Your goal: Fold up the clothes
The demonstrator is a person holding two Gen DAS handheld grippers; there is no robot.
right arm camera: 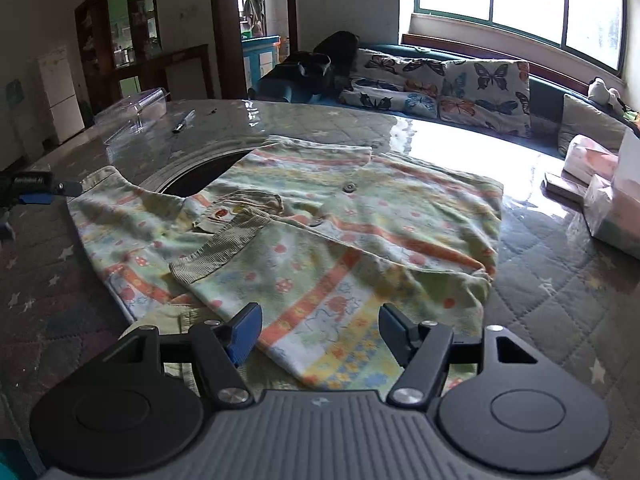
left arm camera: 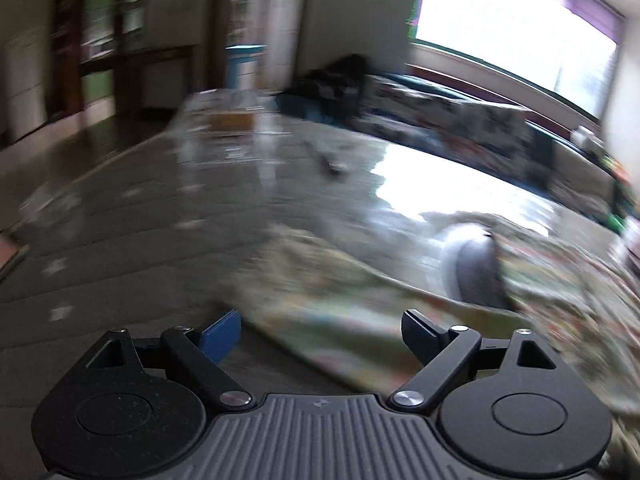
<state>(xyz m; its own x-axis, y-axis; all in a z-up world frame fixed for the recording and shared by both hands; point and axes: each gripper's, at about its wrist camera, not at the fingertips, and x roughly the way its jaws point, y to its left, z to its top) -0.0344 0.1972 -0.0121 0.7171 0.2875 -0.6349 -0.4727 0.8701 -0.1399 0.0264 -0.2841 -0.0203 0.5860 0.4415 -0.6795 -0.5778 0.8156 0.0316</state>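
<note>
A quilted table (right arm camera: 560, 280) holds a patterned shirt (right arm camera: 320, 240) lying partly folded, one sleeve across its front. Both claws are spread and empty: the right gripper (right arm camera: 320, 330) over the near hem, the left gripper (left arm camera: 320, 334) at the shirt's left edge. Folding looks midway. Boxes (right arm camera: 608, 200) crowd the right; the left is open.

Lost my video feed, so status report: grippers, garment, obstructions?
Left gripper open, empty. Right gripper open, empty, over shirt's near edge. Patterned shirt partly folded on table. Nothing on it.
</note>
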